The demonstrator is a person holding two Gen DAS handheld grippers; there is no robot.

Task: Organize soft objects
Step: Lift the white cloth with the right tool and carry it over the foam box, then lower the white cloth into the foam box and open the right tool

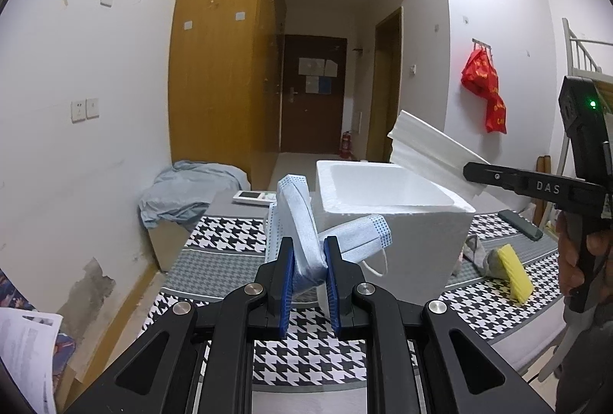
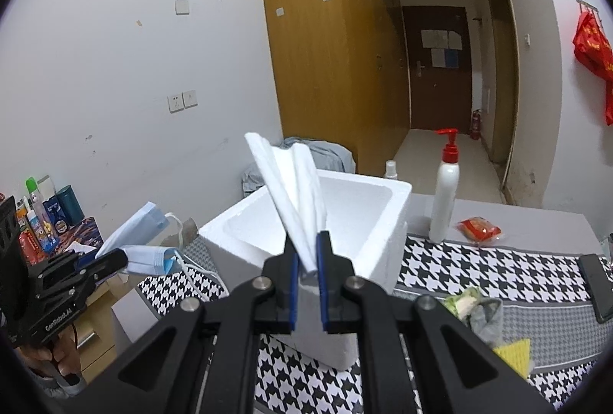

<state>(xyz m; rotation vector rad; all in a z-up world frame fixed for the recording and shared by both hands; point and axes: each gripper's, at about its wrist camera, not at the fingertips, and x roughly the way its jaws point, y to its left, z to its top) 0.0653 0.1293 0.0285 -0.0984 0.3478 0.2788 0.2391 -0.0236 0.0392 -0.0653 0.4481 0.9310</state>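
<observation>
The left gripper (image 1: 308, 260) is clamped on a bundle of light-blue face masks (image 1: 302, 222); at least two show, the exact count unclear. The bundle hangs just left of the single open white foam box (image 1: 402, 234) on the houndstooth cloth (image 1: 306, 349). The right gripper (image 2: 306, 253) pinches one white foam lid (image 2: 291, 191), tilted above the box's opening. On the cloth right of the box: one yellow sponge (image 1: 515, 274), one grey sock (image 1: 475, 253). Behind stand one pump bottle (image 2: 444, 191) and one smaller spray bottle (image 2: 390, 169).
</observation>
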